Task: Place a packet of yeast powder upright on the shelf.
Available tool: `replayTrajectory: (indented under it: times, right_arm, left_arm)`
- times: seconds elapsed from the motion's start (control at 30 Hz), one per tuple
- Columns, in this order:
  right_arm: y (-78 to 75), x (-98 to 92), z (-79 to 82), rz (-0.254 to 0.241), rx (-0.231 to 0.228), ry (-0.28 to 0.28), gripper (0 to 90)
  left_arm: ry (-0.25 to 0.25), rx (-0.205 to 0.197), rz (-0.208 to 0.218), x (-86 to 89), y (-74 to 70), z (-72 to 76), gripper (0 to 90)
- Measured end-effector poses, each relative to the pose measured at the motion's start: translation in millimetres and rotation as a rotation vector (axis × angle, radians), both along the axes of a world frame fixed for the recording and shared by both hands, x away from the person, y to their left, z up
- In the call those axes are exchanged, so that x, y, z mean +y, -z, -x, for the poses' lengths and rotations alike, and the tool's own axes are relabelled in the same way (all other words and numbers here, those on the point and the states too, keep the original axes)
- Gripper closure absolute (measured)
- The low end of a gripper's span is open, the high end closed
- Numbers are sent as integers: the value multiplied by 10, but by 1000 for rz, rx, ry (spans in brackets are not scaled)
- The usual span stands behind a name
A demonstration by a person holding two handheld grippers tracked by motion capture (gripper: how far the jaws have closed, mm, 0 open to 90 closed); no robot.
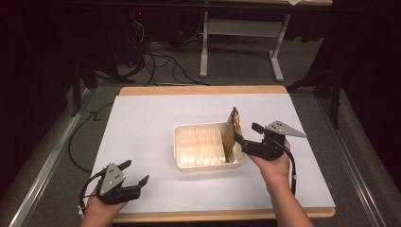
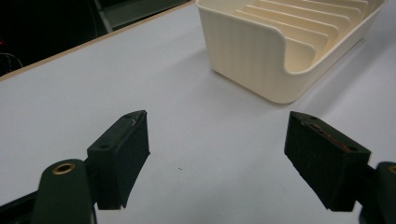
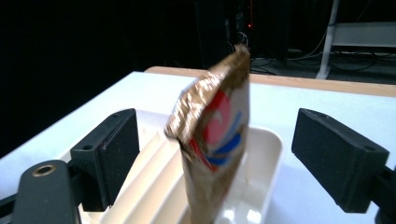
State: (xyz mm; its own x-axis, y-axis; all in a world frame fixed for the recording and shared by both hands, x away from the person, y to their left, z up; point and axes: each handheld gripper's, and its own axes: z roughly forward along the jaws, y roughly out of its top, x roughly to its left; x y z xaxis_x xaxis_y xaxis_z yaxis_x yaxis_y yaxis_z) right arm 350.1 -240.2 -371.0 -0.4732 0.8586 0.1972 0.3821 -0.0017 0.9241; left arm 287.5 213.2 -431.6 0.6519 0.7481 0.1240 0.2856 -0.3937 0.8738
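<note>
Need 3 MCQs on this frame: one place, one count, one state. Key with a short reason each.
1. Where does the gold foil packet stand?
A. at the right end of the cream ridged plastic tray
B. flat on the white table
C. beside the left gripper

2. How many packets are in the tray?
A. none
B. one
C. three

3. How are the right gripper's jaws?
A. clamped on the packet
B. shut with nothing between them
C. open, packet between them untouched

A: it rises upright from the tray's right end.
B: the other slots are bare.
C: gaps show on both sides of the packet.
</note>
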Motion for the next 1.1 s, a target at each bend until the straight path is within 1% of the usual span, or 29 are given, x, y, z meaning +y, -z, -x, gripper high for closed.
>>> replayTrajectory:
  times: [0.07, 0.13, 0.2, 0.3, 0.37, 0.47, 0.6, 0.7, 0.73, 0.77, 0.8, 0.83, 0.9, 0.93, 1.0, 1.1]
  right_arm:
    - [20, -71, 62, 7, 0, -5, 165]
    - [47, -140, 124, 30, 3, -11, 184]
    - [89, -222, 199, 51, 3, -11, 193]
    - [153, -338, 291, 67, 9, -3, 202]
    - [206, -430, 351, 77, 18, 9, 202]
    - [289, -566, 440, 87, 41, 42, 201]
    - [407, -753, 567, 108, 61, 82, 200]
    - [495, -864, 661, 115, 62, 112, 201]
    - [543, -892, 698, 116, 65, 122, 205]
    - [593, -914, 716, 123, 72, 117, 205]
    - [630, -921, 721, 132, 96, 109, 204]
    - [630, -921, 721, 132, 96, 109, 204]
    - [684, -923, 700, 158, 115, 103, 204]
    - [720, -927, 661, 147, 133, 98, 204]
    - [734, -926, 650, 140, 140, 99, 205]
    - [760, -943, 636, 143, 152, 96, 205]
  left_arm:
    - [-1, 0, 0, -3, 2, -2, 224]
    - [-1, 1, -1, -9, 6, -3, 223]
    - [1, 2, -4, -14, 9, -3, 224]
    - [3, 6, -6, -28, 17, -4, 224]
    - [3, 6, -9, -31, 21, -5, 223]
    - [4, 8, -11, -36, 26, -6, 223]
    - [5, 12, -12, -48, 36, -8, 224]
    - [14, 23, -20, -69, 49, -12, 224]
    - [20, 33, -22, -79, 56, -16, 223]
    - [23, 37, -27, -91, 65, -19, 223]
    - [27, 38, -35, -103, 71, -19, 222]
    - [27, 38, -35, -103, 71, -19, 222]
    - [32, 36, -38, -130, 74, -19, 223]
    - [33, 36, -38, -137, 73, -18, 223]
    - [36, 34, -43, -153, 76, -12, 222]
    - [35, 33, -44, -149, 77, -11, 223]
